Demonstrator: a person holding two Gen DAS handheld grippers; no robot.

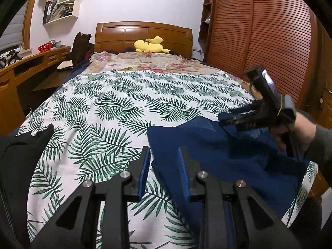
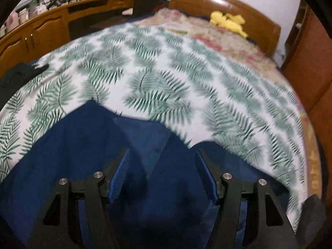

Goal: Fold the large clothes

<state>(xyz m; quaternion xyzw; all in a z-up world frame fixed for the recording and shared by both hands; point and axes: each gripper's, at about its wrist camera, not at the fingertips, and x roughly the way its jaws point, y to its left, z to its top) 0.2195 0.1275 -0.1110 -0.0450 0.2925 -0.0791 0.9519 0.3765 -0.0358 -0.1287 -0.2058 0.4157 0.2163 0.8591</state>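
Observation:
A dark blue garment (image 1: 217,145) lies bunched on the near right part of the bed, on a white sheet with green fern print (image 1: 108,103). My left gripper (image 1: 165,151) is open, its jaws straddling the garment's left edge just above it. My right gripper (image 1: 232,118) hovers over the garment's far right part in the left wrist view. In the right wrist view the right gripper (image 2: 162,153) is wide open above the blue garment (image 2: 83,145), which fills the lower frame. Nothing is held.
A black garment (image 1: 22,145) lies at the bed's near left edge. A yellow plush toy (image 1: 150,45) sits by the wooden headboard (image 1: 143,33) on a floral blanket. A wooden desk (image 1: 31,62) stands left, a louvred wardrobe (image 1: 269,41) right.

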